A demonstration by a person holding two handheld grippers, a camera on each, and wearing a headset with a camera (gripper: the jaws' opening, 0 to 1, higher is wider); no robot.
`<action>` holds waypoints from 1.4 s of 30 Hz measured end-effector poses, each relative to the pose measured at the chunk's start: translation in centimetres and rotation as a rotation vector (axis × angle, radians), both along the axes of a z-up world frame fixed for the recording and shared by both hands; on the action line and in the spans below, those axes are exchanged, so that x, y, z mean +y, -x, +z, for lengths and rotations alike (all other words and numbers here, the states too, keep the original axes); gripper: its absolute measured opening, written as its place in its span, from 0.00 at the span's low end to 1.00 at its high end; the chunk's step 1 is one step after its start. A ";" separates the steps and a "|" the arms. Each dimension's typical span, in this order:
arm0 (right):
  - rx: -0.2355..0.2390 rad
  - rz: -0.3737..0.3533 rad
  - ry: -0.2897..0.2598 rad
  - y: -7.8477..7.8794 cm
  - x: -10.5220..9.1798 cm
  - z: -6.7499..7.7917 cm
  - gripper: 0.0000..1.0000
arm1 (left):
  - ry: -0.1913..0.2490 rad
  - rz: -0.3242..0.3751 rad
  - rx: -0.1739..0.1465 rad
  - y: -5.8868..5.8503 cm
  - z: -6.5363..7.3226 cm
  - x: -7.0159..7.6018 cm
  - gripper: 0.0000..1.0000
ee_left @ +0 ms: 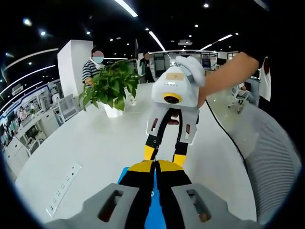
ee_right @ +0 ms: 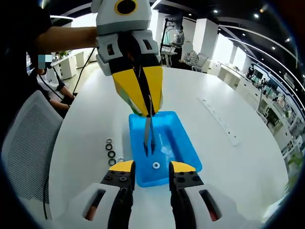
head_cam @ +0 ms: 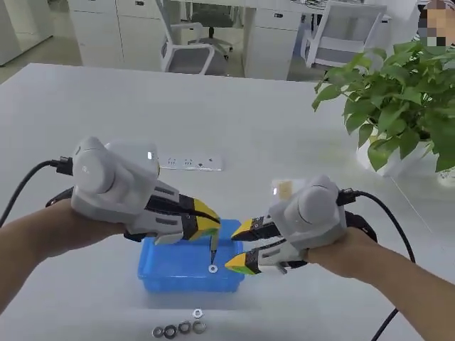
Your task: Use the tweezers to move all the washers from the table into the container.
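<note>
A blue plastic container (head_cam: 170, 275) sits on a white table (head_cam: 284, 128). One washer (head_cam: 212, 269) lies inside it, close to the tips of the tweezers (head_cam: 213, 249). The left gripper (head_cam: 206, 217) pinches the tweezers between pressed-together jaws above the container. The right gripper (head_cam: 240, 246) hovers at the container's right end, jaws spread, holding nothing. More washers (head_cam: 178, 329) lie on the table just on the person's side of the container. A pale label (head_cam: 284, 189) on the right gripper is too blurred to read.

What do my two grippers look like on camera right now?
They match. The left gripper and right gripper each have a rounded pale grey housing, black linkages and black tongs tipped in yellow. A black cable trails from the rear of each housing. The forearms are bare.
</note>
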State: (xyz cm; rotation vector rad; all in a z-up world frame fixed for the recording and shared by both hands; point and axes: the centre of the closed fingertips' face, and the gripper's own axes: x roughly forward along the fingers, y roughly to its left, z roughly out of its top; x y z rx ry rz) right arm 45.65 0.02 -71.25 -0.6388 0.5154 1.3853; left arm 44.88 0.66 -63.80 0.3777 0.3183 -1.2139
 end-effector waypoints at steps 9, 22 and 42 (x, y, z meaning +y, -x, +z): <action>0.018 -0.063 -0.019 1.2 -1.3 0.8 0.37 | 0.002 -0.016 -0.001 1.6 0.7 0.3 0.06; 0.021 -0.116 -0.054 3.2 -2.5 1.2 0.46 | 0.021 -0.015 0.003 3.9 0.8 1.0 0.05; 0.021 -0.174 -0.079 5.1 -3.4 0.9 0.61 | 0.024 -0.028 0.015 6.4 -1.4 0.9 0.05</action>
